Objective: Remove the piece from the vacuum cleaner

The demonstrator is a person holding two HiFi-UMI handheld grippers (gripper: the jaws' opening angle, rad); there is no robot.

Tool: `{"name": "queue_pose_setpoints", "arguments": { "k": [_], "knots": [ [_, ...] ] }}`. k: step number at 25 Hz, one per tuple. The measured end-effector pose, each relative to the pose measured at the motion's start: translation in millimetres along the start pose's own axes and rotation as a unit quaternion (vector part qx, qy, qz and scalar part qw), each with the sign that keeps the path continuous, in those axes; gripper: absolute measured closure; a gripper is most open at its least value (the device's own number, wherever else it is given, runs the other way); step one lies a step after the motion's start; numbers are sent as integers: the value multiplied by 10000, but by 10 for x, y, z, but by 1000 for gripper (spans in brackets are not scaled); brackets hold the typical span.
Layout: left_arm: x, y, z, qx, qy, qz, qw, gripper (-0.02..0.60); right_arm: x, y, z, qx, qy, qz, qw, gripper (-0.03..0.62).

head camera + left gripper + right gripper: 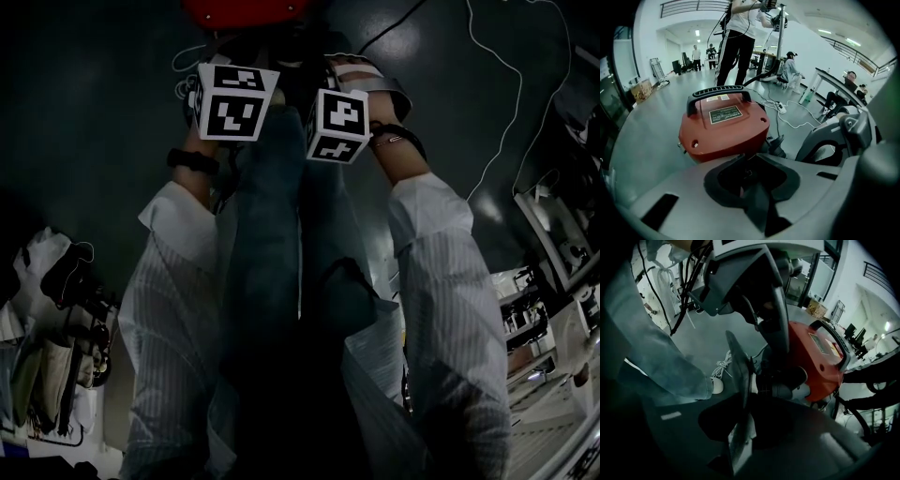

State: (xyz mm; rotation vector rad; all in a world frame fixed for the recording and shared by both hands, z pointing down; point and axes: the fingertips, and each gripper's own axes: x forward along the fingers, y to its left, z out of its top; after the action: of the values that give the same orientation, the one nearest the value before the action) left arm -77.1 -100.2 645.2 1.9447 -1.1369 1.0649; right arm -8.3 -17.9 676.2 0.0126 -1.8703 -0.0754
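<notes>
The red vacuum cleaner (724, 129) with a black handle sits on the grey floor just ahead of both grippers, and it shows at the top edge of the head view (246, 9). A black ribbed hose fitting (780, 380) sticks out of its lower front (815, 362). My right gripper (746, 380) has its jaws close together with the tips against that fitting; whether they pinch it is hidden. My left gripper (743, 158) hangs close beside the right one (834, 140), jaws together, tips low by the vacuum's front, nothing seen between them. In the head view only the marker cubes of the left gripper (234, 101) and the right gripper (337, 122) show.
The person's legs in jeans (281, 244) and a white shoe (717, 383) stand right behind the grippers. White cables (506, 112) and a power strip (780, 108) lie on the floor. Another person (740, 37) stands behind the vacuum. Benches (553, 281) stand right, bags (56, 309) left.
</notes>
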Motion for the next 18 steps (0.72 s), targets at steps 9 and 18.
{"name": "queue_pose_setpoints", "arguments": {
  "k": [9, 18],
  "knots": [
    [16, 10, -25, 23, 52, 48, 10000, 515, -33, 255, -9, -55, -173, 109, 9998, 556],
    [14, -12, -20, -29, 27, 73, 10000, 515, -33, 819, 4, -669, -100, 677, 9954, 569]
  ]
}}
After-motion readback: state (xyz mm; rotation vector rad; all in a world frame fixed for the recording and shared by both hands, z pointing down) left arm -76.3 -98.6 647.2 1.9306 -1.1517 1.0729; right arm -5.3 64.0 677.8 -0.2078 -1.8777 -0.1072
